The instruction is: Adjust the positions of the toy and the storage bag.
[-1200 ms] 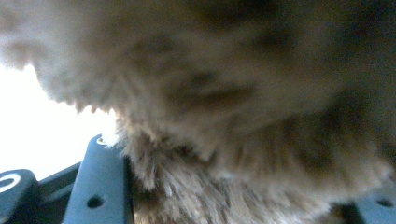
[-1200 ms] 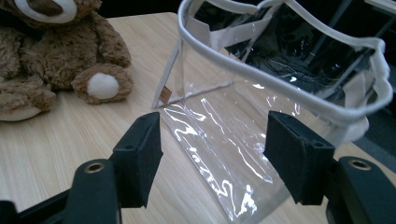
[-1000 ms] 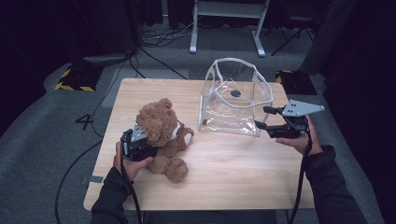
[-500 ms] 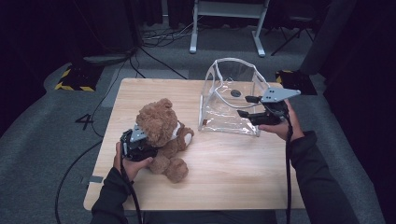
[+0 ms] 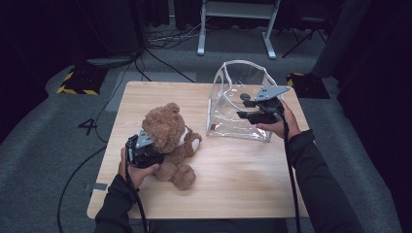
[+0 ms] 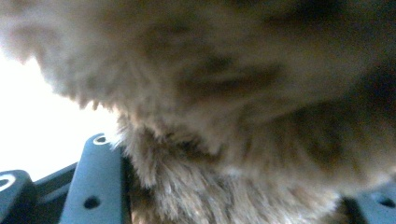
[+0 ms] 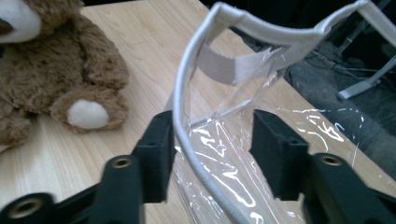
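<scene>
A brown teddy bear (image 5: 167, 133) sits on the left half of the wooden table (image 5: 233, 184). My left gripper (image 5: 151, 154) presses into its back from the left, and its fur (image 6: 224, 116) packs the space between the two jaws, so it is shut on the bear. A clear plastic bag (image 5: 228, 114) with white trim stands open at the back right. My right gripper (image 5: 241, 106) reaches leftward over the bag's mouth and is open. The bag's white rim (image 7: 180, 93) runs between its jaws, close to the left fingertip (image 7: 159, 144). The bear's white-soled foot (image 7: 88, 114) lies beyond.
The table's front right (image 5: 252, 194) is bare wood. On the grey floor behind stand a white metal frame (image 5: 235, 9) with cables, and yellow-black striped blocks at the left (image 5: 75, 82) and right (image 5: 301, 80). A cable (image 5: 73, 179) trails off the table's left side.
My right gripper has swung left from the bag's right side to over its mouth, bringing the rim between its jaws. The left gripper and bear have stayed put.
</scene>
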The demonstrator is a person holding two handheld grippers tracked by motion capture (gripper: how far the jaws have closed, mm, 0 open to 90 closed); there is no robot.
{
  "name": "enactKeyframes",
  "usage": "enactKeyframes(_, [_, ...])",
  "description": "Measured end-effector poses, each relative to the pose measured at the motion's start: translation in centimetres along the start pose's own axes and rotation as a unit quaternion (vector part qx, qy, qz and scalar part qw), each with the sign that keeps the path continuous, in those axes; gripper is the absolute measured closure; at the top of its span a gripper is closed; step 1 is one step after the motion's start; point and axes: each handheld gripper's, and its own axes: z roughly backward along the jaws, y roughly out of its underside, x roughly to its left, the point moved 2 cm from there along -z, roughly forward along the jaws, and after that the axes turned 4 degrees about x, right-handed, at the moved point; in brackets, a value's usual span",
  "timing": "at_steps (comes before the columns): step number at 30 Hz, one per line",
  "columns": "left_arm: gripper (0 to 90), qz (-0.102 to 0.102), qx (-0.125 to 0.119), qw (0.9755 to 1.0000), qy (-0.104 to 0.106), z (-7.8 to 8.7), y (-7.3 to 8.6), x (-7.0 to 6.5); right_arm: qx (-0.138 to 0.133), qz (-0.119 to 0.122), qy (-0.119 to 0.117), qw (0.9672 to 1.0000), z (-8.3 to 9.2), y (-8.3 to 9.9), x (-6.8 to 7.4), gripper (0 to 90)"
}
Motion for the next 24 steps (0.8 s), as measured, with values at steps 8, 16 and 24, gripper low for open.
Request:
enactKeyframes(8, [43.0, 0.008, -0.008, 0.9999, 0.003, -0.2, -0.1, -0.1, 0.0, 0.011, -0.023, 0.9997, -0.5, 0.1, 0.0, 74.0])
enactKeyframes(16, [42.8, 0.007, -0.006, 1.0, 0.001, -0.1, -0.1, -0.2, -0.003, 0.036, -0.041, 0.9985, -0.4, 0.1, 1.0, 87.4])
enactKeyframes(24, [42.8, 0.006, -0.005, 1.0, -0.001, -0.2, -0.1, -0.2, -0.008, 0.074, -0.06, 0.9955, 1.3, 0.8, 3.1, 87.5])
